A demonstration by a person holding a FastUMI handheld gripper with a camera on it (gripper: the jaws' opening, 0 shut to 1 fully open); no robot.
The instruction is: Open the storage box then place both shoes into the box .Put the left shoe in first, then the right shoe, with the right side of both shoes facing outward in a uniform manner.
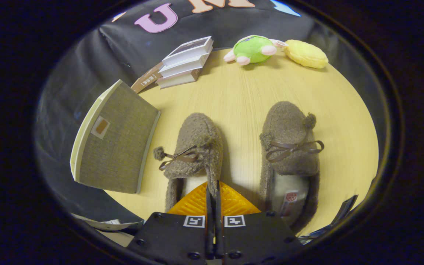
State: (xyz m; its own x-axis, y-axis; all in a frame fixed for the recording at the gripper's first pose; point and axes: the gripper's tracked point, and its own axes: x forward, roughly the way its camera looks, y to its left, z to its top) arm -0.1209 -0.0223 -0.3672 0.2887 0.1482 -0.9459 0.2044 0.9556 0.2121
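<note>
Two brown fuzzy slippers with bows lie side by side on the wooden table (241, 92), toes pointing away from me. The left shoe (195, 143) is right at my gripper (212, 189). The fingers are pressed together on the right-hand rim of its opening. The right shoe (289, 147) lies apart, to the right of the fingers. The storage box (114, 143), grey woven fabric with a cream edge and a small tab, stands left of the left shoe. Its broad fabric face is turned toward me, and I cannot tell whether it is open.
A stack of books (186, 60) lies beyond the box at the table's back. A green plush toy (252, 49) and a yellow plush (306, 54) sit at the far edge. A dark flat object (339, 215) lies near the right shoe's heel.
</note>
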